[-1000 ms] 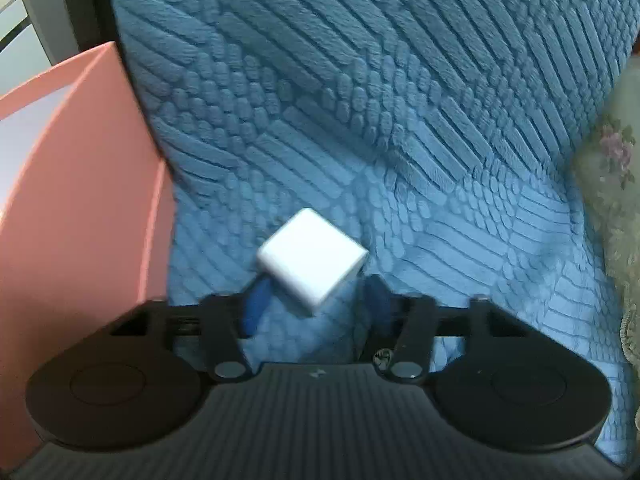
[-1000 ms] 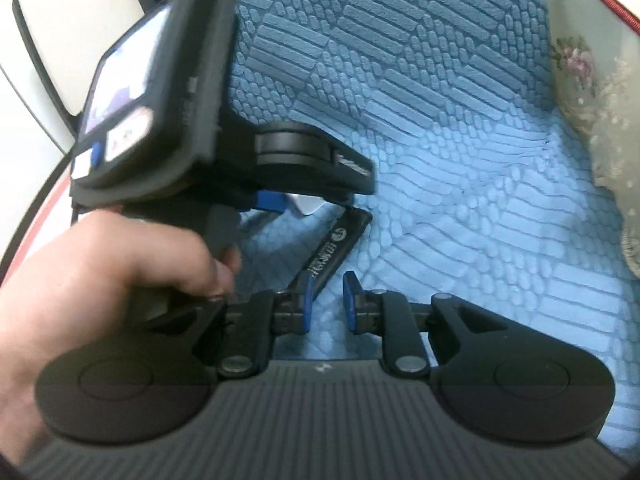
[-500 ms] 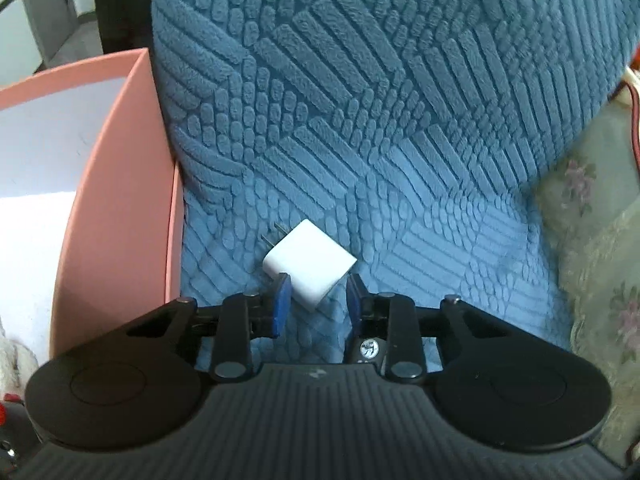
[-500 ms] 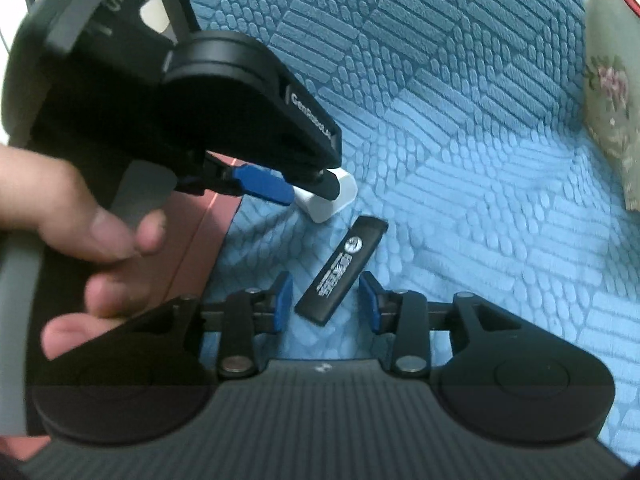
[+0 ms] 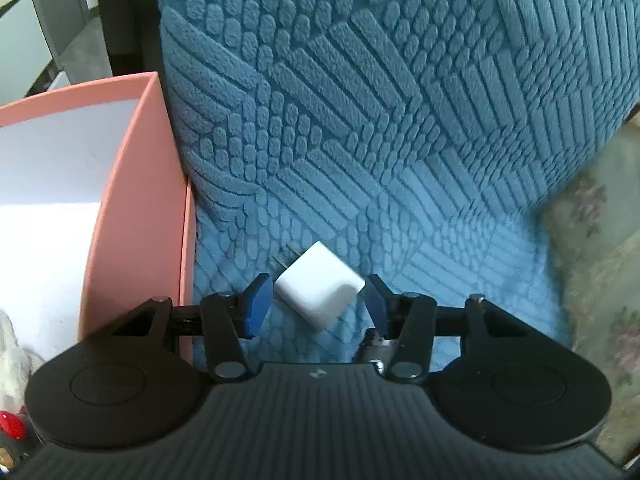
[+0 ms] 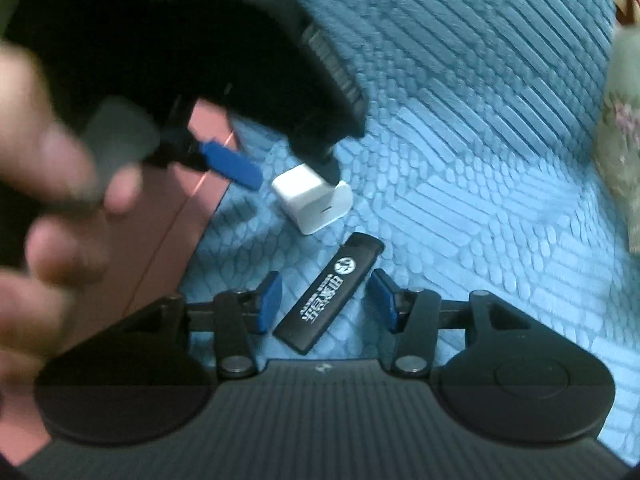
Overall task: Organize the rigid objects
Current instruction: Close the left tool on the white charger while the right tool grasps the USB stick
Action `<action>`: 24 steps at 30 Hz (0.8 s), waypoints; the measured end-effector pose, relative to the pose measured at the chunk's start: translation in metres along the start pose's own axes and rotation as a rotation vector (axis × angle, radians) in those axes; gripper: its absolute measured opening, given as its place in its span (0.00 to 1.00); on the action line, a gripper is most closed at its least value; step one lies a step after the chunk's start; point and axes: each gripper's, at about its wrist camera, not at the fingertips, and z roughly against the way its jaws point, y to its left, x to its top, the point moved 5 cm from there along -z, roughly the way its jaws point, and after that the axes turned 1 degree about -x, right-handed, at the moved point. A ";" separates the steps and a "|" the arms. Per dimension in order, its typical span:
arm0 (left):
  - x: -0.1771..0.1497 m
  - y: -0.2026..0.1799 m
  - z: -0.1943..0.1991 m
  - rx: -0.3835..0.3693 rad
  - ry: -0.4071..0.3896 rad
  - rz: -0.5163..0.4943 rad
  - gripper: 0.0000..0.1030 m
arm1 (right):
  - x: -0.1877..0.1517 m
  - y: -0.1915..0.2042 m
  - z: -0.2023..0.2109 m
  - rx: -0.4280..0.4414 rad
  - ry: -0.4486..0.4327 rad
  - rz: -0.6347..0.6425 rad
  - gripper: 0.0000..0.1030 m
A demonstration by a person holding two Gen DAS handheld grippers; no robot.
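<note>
A white charger cube (image 5: pixel 319 285) lies on the blue quilted cover (image 5: pixel 400 120). My left gripper (image 5: pixel 316 302) straddles it; its jaws are opening and a small gap shows at each blue pad. In the right wrist view the same cube (image 6: pixel 312 200) sits below the left gripper (image 6: pixel 288 172), which a hand (image 6: pixel 48 200) holds. A black lighter (image 6: pixel 330 298) with white print lies slanted on the cover. My right gripper (image 6: pixel 326 300) brackets the lighter with its jaws opening, and neither pad touches it.
A pink box (image 5: pixel 136 216) with a white inside stands against the cover's left side, and its wall (image 6: pixel 176 216) also shows beside the hand. A floral cushion (image 5: pixel 592 240) borders the cover on the right. Something white and fluffy (image 5: pixel 8 352) sits at the lower left.
The left gripper rose and its jaws narrowed on the cube, then widened again. The right gripper's jaws spread from nearly shut, and the lighter now lies between them.
</note>
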 end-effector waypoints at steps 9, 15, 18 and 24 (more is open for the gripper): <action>0.000 -0.002 -0.005 -0.015 0.001 0.022 0.63 | -0.005 -0.003 0.011 -0.054 0.047 0.055 0.28; -0.002 -0.006 -0.013 0.001 0.002 -0.009 0.66 | -0.008 -0.019 0.024 -0.084 0.078 -0.014 0.25; -0.005 -0.015 -0.016 0.005 0.004 -0.079 0.66 | -0.009 -0.029 0.029 -0.083 0.094 -0.038 0.25; -0.013 -0.028 -0.026 0.047 0.014 -0.195 0.66 | -0.009 -0.034 0.033 -0.075 0.111 -0.063 0.25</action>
